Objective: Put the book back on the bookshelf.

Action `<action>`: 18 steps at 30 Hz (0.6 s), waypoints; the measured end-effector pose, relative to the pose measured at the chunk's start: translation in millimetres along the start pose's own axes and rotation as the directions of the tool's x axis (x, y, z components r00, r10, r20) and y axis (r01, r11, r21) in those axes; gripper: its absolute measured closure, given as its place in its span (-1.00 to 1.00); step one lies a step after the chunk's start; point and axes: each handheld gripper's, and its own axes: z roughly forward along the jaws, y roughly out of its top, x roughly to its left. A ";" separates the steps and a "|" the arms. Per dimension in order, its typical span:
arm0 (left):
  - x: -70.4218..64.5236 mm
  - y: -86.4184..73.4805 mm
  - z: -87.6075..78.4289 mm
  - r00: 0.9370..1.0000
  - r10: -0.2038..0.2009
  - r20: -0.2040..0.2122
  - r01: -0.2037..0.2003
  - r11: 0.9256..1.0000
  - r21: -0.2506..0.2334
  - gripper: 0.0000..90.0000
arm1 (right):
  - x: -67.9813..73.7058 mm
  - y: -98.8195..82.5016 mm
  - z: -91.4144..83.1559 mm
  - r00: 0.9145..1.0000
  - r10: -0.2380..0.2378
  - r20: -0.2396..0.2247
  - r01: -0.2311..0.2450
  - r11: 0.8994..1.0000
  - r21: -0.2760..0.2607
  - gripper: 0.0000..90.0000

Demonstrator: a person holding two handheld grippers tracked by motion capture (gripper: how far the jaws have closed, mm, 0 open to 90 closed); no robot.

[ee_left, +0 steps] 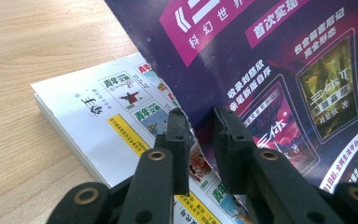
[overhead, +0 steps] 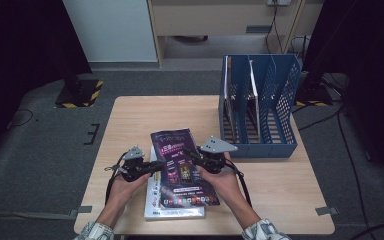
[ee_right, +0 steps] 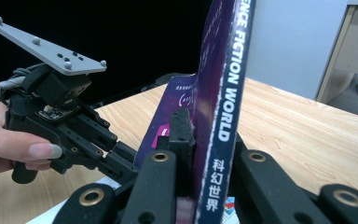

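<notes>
Purple science-fiction magazine (overhead: 181,167) held up off the table (overhead: 130,115) between both grippers, tilted, above a white magazine (overhead: 152,200) lying flat near the table's front edge. Left gripper (overhead: 156,166) has its jaws on the magazine's left edge, narrow, page edge between them. Right gripper (overhead: 192,154) clamped on the spine side, jaws narrow, pinching the magazine. Blue file rack (overhead: 260,107) stands at the table's right rear, well apart, with items in its left slots.
</notes>
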 end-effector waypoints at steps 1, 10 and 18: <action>-0.3 0.3 -0.4 1.000 -0.001 0.000 0.001 1.000 -0.001 0.71 | -0.4 0.0 -0.1 1.000 0.003 -0.001 -0.003 1.000 0.000 0.80; 0.3 2.2 -4.8 1.000 0.008 0.002 -0.008 1.000 -0.018 0.78 | -4.1 0.2 -1.4 1.000 0.020 -0.003 -0.020 1.000 0.000 0.77; -1.5 6.1 -11.1 1.000 0.024 -0.001 -0.024 0.999 -0.049 0.81 | -5.0 3.7 -3.6 1.000 0.014 -0.023 -0.014 1.000 0.011 0.74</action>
